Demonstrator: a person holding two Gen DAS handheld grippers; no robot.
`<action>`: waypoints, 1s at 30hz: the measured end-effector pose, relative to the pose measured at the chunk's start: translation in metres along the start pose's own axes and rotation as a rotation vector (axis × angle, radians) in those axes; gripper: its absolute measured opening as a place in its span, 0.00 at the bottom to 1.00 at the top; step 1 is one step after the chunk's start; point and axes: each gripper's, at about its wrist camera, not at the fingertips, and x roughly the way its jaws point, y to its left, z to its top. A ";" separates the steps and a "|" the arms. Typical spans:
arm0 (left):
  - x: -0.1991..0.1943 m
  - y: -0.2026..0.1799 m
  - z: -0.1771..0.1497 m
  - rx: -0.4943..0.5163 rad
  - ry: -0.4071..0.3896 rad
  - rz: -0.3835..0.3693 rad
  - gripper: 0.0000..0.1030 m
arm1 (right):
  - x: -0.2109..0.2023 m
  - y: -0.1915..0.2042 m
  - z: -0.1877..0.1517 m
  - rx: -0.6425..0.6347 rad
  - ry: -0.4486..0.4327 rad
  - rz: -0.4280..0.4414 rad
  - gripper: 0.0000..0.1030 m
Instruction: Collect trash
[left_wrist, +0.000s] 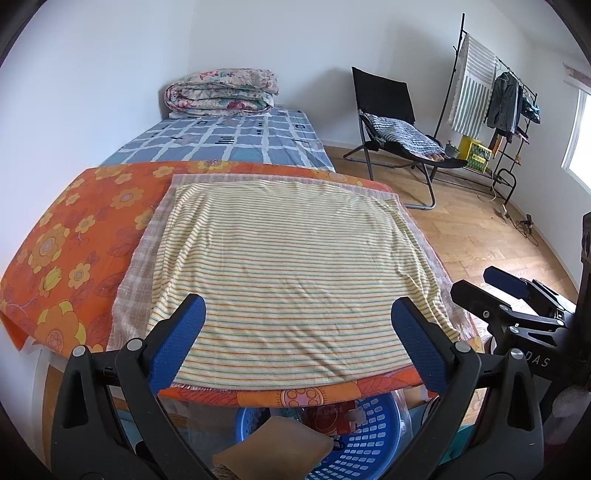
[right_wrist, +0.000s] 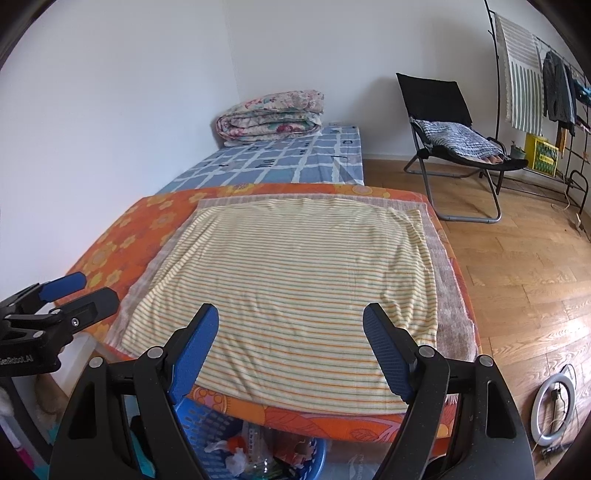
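Trash (right_wrist: 236, 454) sits in a blue basket (right_wrist: 207, 417) on the floor, just under the near edge of the table (right_wrist: 110, 254). A striped cloth (right_wrist: 288, 288) covers most of the tabletop. Both grippers hang over that near edge, wide open and empty: left gripper (left_wrist: 299, 343), right gripper (right_wrist: 291, 350).

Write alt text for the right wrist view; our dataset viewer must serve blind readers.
The right gripper hangs open and empty over a striped cloth spread on an orange floral surface, above a blue basket of trash. The left gripper shows at the left edge, a black folding chair behind.
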 end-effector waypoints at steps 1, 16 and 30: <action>0.000 0.000 0.000 0.000 -0.001 -0.001 0.99 | 0.000 0.000 0.000 -0.001 0.000 0.000 0.78; 0.000 -0.001 -0.001 0.000 0.001 0.000 0.99 | 0.003 -0.003 -0.001 0.020 -0.003 0.010 0.78; -0.001 0.003 -0.002 0.005 -0.003 0.007 0.99 | 0.004 -0.003 -0.003 0.029 0.004 0.010 0.78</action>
